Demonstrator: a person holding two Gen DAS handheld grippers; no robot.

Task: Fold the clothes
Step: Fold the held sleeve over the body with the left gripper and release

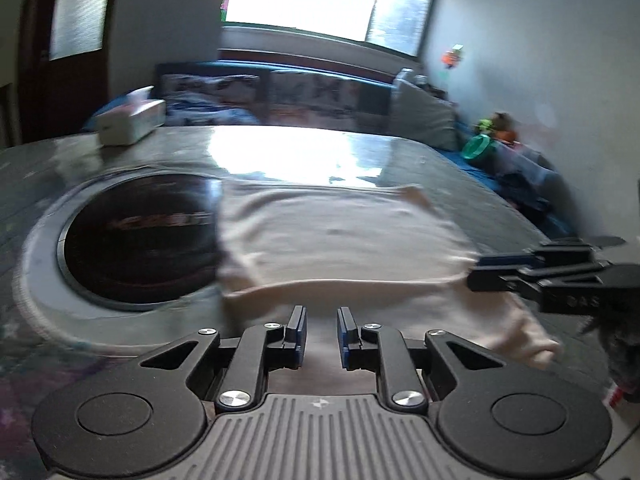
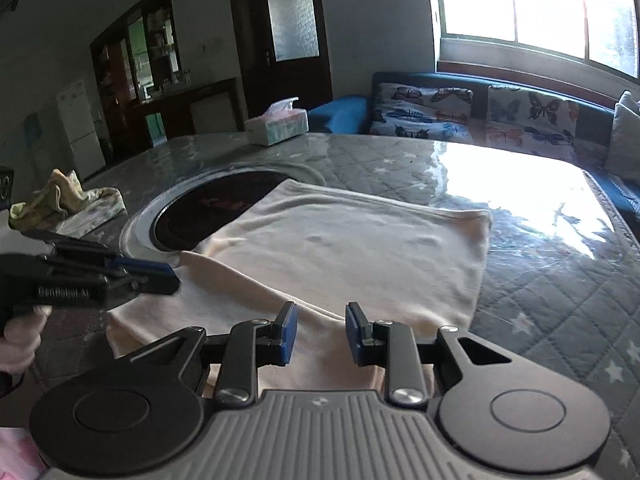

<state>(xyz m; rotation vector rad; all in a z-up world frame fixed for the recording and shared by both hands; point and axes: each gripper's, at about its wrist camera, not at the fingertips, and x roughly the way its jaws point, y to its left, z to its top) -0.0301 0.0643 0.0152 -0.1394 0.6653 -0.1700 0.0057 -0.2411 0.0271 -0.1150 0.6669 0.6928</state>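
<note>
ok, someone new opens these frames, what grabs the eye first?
The cream garment spread mid-table, partly covering a dark round inset. Then window glare on the glossy quilted table cover, far right. Both hand-held grippers, left and right, hover at the garment's near edge, jaws apart, nothing between.

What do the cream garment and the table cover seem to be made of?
Cream garment: probably soft knit cotton, matte, with gentle wrinkles. Table cover: looks like quilted grey fabric with star print under clear glossy plastic, judging by the strong window glare.
</note>
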